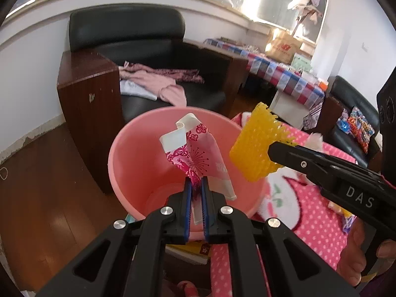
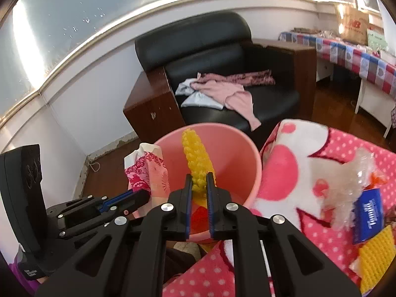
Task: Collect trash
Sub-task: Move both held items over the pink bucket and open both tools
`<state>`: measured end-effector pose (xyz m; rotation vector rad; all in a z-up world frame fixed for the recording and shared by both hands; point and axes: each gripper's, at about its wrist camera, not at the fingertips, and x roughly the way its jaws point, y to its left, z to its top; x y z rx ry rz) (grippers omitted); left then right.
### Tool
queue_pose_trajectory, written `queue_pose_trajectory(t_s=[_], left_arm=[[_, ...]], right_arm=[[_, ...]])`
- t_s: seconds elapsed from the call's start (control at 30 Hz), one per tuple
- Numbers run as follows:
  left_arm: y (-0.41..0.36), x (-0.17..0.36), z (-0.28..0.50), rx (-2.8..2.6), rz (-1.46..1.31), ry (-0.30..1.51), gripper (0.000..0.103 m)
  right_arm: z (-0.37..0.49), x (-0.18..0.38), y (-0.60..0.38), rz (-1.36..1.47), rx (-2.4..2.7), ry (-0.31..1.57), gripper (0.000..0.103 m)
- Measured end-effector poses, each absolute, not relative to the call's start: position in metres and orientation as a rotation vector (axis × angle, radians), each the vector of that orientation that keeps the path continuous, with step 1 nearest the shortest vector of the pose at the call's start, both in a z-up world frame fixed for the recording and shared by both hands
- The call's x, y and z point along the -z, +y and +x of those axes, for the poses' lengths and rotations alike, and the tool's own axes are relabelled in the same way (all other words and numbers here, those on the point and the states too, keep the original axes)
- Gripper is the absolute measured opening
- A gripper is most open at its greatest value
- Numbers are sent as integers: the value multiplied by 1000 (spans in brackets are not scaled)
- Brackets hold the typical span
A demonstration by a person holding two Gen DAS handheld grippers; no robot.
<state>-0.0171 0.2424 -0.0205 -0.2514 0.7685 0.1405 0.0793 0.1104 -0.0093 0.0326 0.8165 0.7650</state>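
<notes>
A pink plastic bin (image 1: 128,153) (image 2: 237,153) stands on the floor beside the pink dotted blanket (image 1: 309,198) (image 2: 321,173). My left gripper (image 1: 196,180) (image 2: 146,194) is shut on a crumpled pink-and-white floral wrapper (image 1: 195,148) (image 2: 148,170), held over the bin's mouth. My right gripper (image 2: 200,177) (image 1: 272,148) is shut on a yellow foam net (image 2: 198,158) (image 1: 257,146), which hangs at the bin's right rim in the left wrist view. A hand (image 1: 358,252) grips the right tool.
More litter lies on the blanket: clear crinkled plastic (image 2: 346,185), a blue packet (image 2: 368,215), another yellow net (image 2: 376,255). A black armchair (image 2: 222,57) with pink clothes (image 2: 227,91) stands behind the bin, with a wooden side cabinet (image 1: 86,113) to its left and a checked-cloth table (image 1: 284,74) farther right.
</notes>
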Motion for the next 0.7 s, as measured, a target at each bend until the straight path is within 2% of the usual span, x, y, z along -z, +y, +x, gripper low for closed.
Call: queue_pose_trajectory(t_s=[0.47, 0.53, 0.6, 0.7], left_arm=[[251, 45, 0, -172, -252, 851, 8], [252, 45, 0, -165, -261, 853, 11], [253, 43, -2, -169, -269, 845, 19], [254, 40, -5, -171, -274, 832, 19]], right_arm=[[89, 37, 128, -6, -749, 907, 12], [89, 38, 128, -12, -743, 917, 14], [88, 39, 128, -15, -740, 918, 25], [87, 38, 127, -17, -740, 910, 35]])
